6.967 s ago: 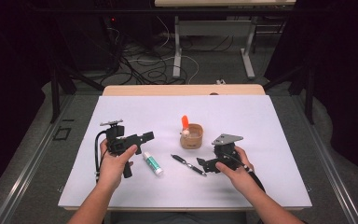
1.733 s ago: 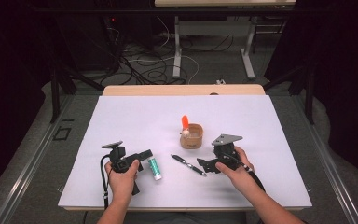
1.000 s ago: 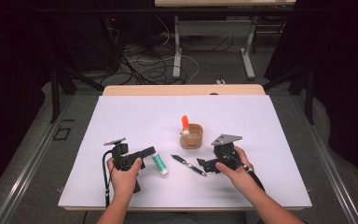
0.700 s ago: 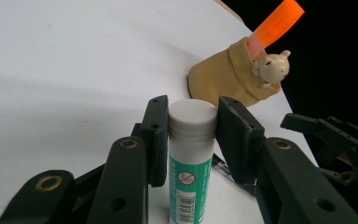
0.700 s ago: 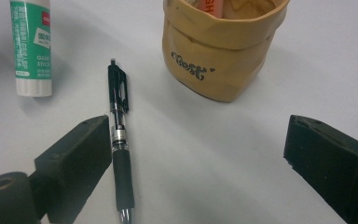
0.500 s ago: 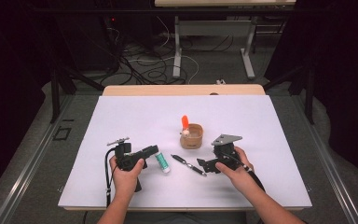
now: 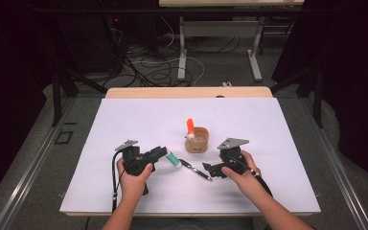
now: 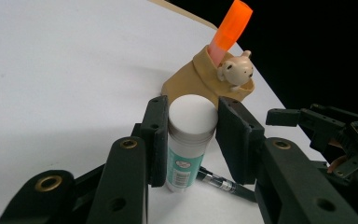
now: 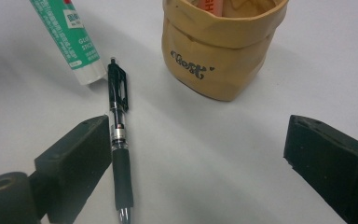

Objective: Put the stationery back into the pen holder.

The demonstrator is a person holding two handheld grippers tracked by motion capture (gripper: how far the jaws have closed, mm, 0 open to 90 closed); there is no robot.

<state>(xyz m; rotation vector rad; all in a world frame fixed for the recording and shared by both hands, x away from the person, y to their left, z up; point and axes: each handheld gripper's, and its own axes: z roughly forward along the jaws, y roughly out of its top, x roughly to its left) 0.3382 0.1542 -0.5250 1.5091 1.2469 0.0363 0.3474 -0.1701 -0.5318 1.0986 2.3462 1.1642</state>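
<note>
The glue stick (image 8: 189,140) is clasped by the left hand-held gripper (image 8: 189,135). The right hand-held gripper (image 9: 205,154) is held agape. Next, transfer into the pouch (image 8: 205,77) is judged due.

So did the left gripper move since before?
Yes. The left gripper slid right, toward the tan cup, and its jaws now flank the glue stick.

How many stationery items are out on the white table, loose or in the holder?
3: glue stick between the left gripper jaws, black pen lying beside it, orange highlighter in the tan holder. More may hide inside.
</note>
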